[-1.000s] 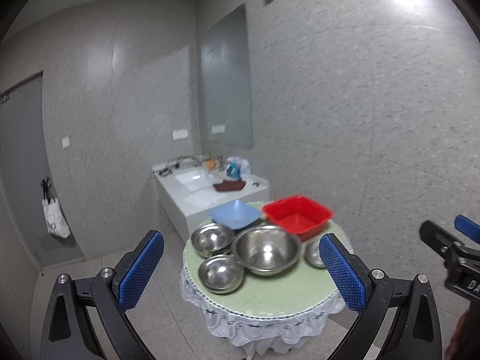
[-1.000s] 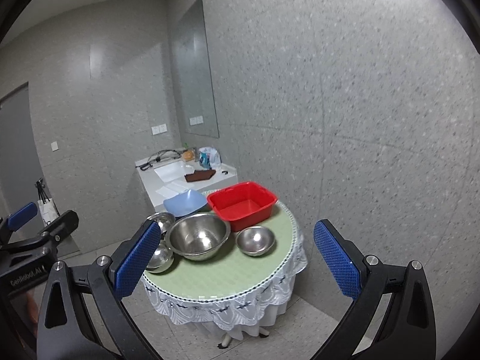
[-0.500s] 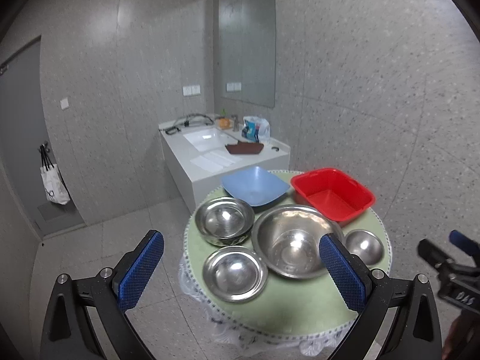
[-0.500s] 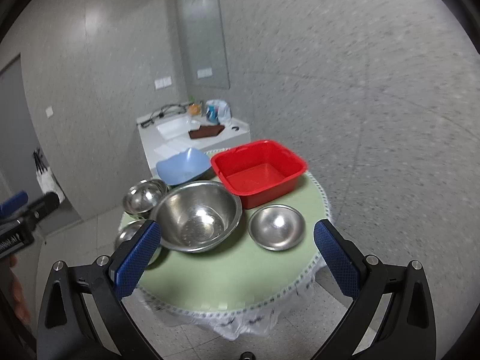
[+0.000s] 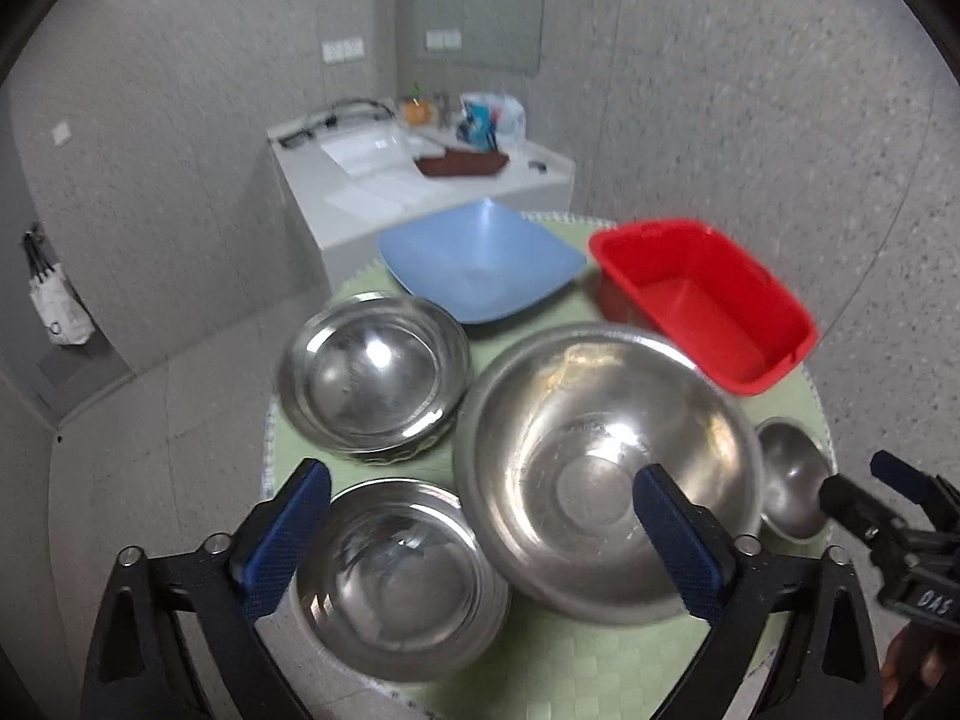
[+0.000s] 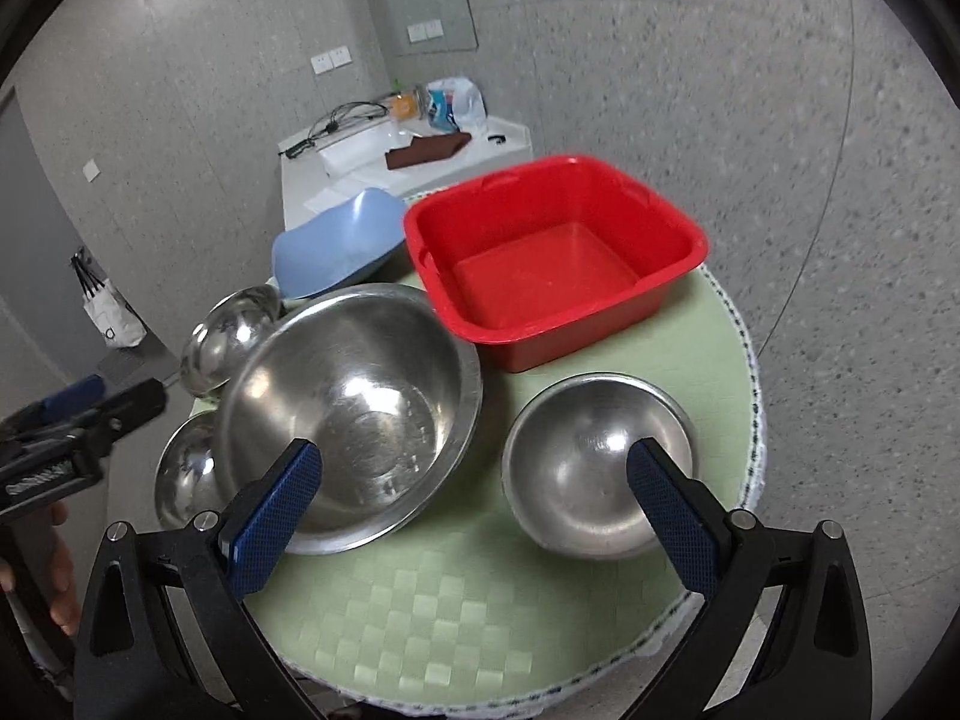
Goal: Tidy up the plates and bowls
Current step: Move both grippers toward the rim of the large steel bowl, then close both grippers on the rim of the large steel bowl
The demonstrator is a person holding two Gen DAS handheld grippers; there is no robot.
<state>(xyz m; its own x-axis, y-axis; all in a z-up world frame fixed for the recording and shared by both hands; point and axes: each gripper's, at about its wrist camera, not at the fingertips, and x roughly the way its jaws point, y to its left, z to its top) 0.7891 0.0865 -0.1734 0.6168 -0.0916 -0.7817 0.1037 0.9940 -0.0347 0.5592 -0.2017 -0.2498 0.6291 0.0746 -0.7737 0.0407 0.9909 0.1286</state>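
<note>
Steel large bowl (image 5: 606, 468) sits at table (image 6: 480, 612) centre, red basin (image 6: 552, 264) at 1 o'clock. Left view alone shows two steel bowls (image 5: 375, 378) whole at 9 o'clock; right view shows the small bowl (image 6: 600, 468) whole. Left gripper (image 5: 480, 534) and right gripper (image 6: 474, 510) hover spread, empty.

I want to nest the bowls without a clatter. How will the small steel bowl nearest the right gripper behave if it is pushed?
The small steel bowl looks polished, so it would probably slide easily on the green mat. Its rounded underside suggests it may rock or tip. It is likely rigid and light.
</note>
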